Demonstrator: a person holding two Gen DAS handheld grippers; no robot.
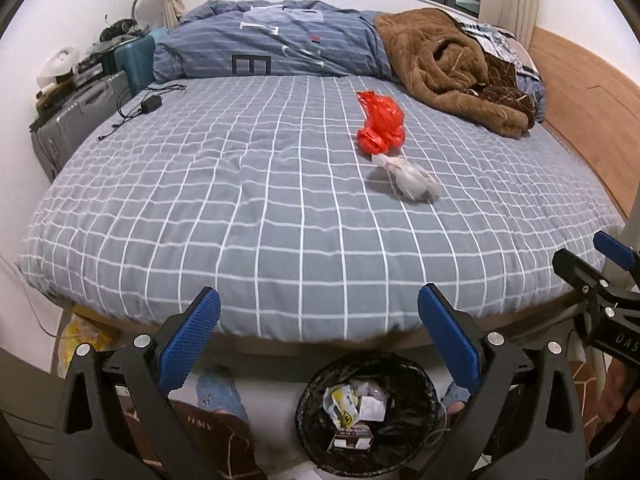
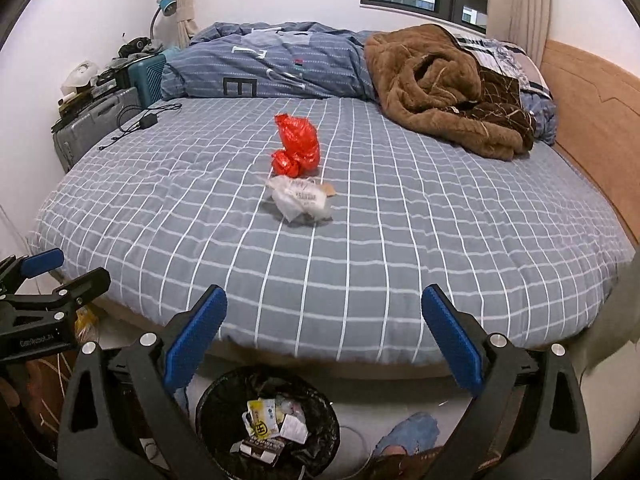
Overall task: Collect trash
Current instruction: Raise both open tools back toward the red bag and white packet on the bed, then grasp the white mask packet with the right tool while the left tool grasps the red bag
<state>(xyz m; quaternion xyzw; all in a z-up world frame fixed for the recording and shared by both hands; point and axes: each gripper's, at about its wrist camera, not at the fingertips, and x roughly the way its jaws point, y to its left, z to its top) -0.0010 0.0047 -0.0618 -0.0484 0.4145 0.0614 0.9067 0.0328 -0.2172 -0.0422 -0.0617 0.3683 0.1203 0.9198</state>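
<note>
A crumpled red plastic bag [image 1: 380, 124] [image 2: 298, 146] lies near the middle of the grey checked bed [image 1: 240, 220] [image 2: 400, 240]. Just in front of it lies a crumpled white wrapper [image 1: 412, 178] [image 2: 302, 200]. On the floor at the foot of the bed stands a black-lined trash bin [image 1: 368, 412] [image 2: 268, 424] holding several wrappers and boxes. My left gripper [image 1: 319, 344] hangs above the bin, open, with nothing between its blue pads. My right gripper [image 2: 324, 340] is also open and empty above the bin's right side. Each gripper shows at the edge of the other's view.
A brown fleece blanket [image 1: 452, 68] [image 2: 448, 88] and a folded blue duvet [image 1: 272, 44] lie at the head of the bed. A black charger with its cable [image 1: 150, 104] rests at the bed's left edge. Suitcases [image 1: 80, 116] stand on the left, a wooden board [image 2: 596, 120] on the right.
</note>
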